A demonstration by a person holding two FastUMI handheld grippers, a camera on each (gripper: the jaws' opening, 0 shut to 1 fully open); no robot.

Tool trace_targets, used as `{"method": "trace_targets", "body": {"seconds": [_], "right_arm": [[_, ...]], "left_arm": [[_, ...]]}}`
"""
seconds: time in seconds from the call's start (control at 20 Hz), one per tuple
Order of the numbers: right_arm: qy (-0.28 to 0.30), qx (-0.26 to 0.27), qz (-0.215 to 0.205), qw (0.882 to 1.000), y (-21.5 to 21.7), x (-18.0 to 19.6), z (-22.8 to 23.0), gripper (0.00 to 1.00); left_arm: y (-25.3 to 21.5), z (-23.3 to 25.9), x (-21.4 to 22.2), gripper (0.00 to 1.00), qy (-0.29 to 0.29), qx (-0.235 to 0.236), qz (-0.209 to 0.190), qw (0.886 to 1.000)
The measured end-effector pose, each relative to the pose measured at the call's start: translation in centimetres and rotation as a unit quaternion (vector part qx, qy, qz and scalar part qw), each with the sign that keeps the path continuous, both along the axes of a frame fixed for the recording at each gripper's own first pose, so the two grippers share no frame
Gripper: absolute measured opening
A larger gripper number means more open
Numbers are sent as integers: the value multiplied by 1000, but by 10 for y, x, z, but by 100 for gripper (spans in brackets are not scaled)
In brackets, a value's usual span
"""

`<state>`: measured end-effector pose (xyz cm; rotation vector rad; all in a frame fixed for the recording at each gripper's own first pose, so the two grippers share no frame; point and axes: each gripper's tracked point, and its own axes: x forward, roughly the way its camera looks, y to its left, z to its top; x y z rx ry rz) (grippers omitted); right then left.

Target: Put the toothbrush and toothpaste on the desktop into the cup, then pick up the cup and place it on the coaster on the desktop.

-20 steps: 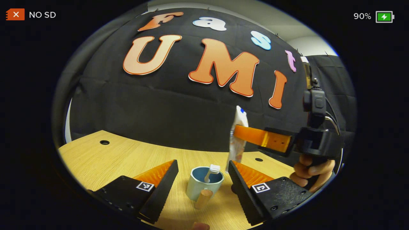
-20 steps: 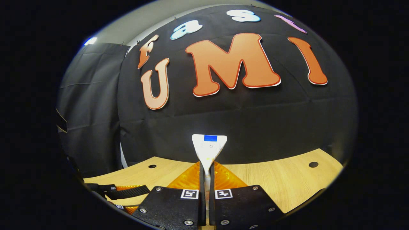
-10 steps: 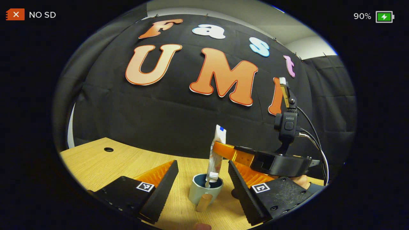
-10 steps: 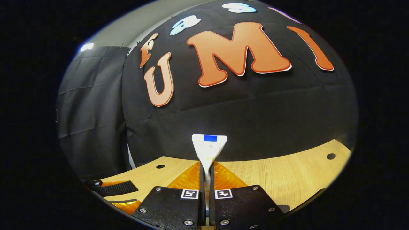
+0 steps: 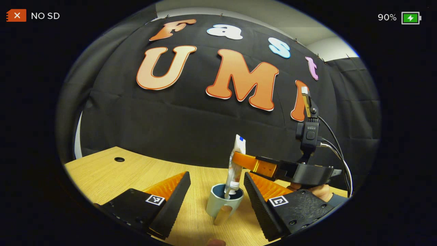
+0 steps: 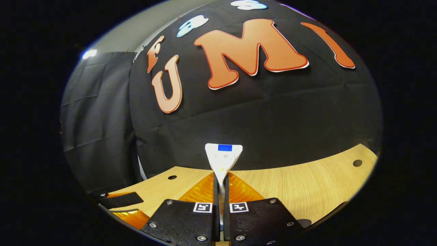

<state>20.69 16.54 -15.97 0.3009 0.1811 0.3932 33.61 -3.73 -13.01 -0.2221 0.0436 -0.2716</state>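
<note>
Because the toothpaste (image 5: 236, 163) must drop in cap first, the right gripper (image 5: 239, 160) pinches it upright with closed fingers over the cup (image 5: 223, 202), where the toothbrush (image 5: 232, 187) already stands on the table (image 5: 112, 174); the left gripper (image 5: 215, 191) waits wide open, holding nothing.

left tool (image 5: 215, 191): fingers spread | right tool (image 6: 221, 191): fingers pinched together, clamping

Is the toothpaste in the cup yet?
Partly in. Its lower end dips inside the cup rim beside the toothbrush, but the right gripper is clamped on the near-upright toothpaste.
</note>
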Motion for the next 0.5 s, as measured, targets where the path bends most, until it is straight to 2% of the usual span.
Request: {"method": "trace_targets", "body": {"seconds": [0.35, 0.5], "right_arm": [[3, -17, 22, 1000, 15, -4, -15, 5], [-1, -28, 26, 999, 17, -5, -18, 10]], "left_arm": [[17, 14, -2, 94, -30, -10, 28, 999], [20, 14, 0, 94, -32, -12, 34, 999]]}}
